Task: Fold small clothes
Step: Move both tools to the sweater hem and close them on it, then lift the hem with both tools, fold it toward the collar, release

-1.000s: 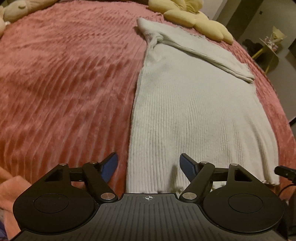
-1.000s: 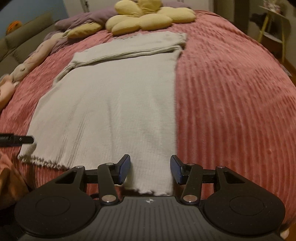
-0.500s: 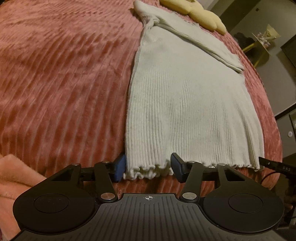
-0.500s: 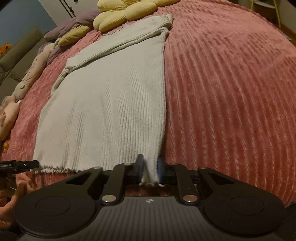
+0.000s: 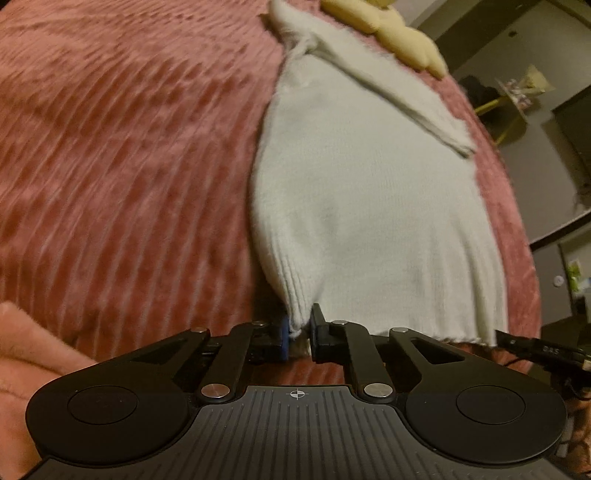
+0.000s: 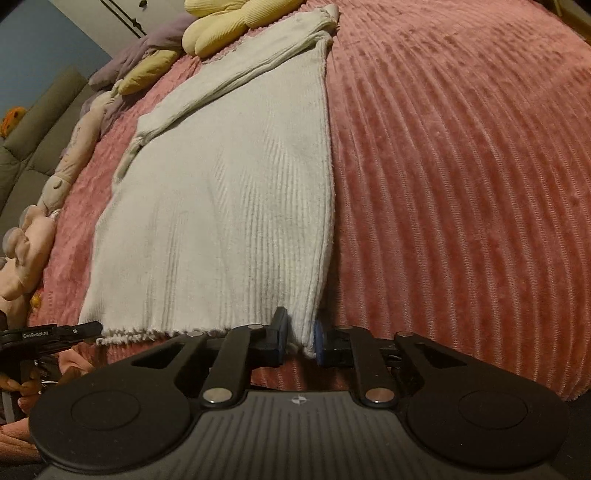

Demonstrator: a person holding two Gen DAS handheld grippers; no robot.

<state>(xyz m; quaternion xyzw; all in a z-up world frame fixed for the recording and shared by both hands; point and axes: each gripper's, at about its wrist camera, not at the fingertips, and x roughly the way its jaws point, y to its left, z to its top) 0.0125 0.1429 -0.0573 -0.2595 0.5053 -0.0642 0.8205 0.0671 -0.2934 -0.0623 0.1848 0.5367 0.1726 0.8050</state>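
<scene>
Ribbed white top lies flat on the pink bedspread. Left gripper and right gripper each pinch a hem corner, probably to fold it upward.

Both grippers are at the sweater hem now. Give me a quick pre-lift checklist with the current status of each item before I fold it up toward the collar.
1. Left gripper shut on the sweater hem corner: ok.
2. Right gripper shut on the other corner: ok.
3. Both fabric layers pinched: cannot tell.
4. Sleeve folded across the chest: ok.
5. Body lying flat on the bedspread: ok.
6. Yellow pillow beyond the collar, apart from landing area: cannot tell.
</scene>
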